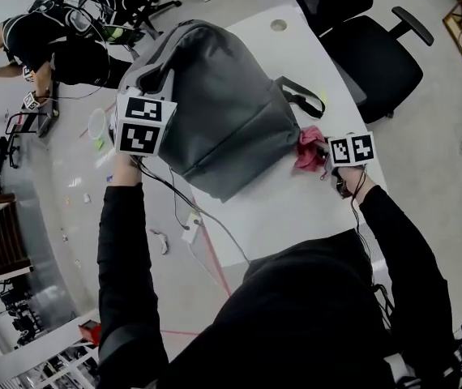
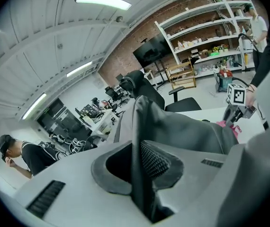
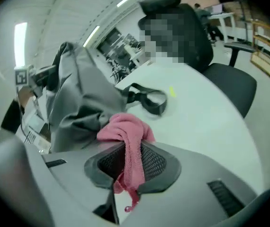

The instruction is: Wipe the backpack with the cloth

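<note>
so, the right hand-held gripper [image 3: 130, 167] is clamped on the pink cloth [image 3: 125, 126] and the left hand-held gripper [image 2: 142, 171] pinches a fold of the grey backpack [image 1: 215, 104]. the cloth touches the backpack's side on the surface [image 1: 296, 209]; wiping seems barely begun.

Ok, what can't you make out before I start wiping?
Backpack underside and far face: head view, hidden by its own body.
Left gripper tips: head view, behind its marker cube.
Cloth contact with backpack: right gripper view, its folds cover it.
Table near edge: head view, behind the person's torso.
</note>
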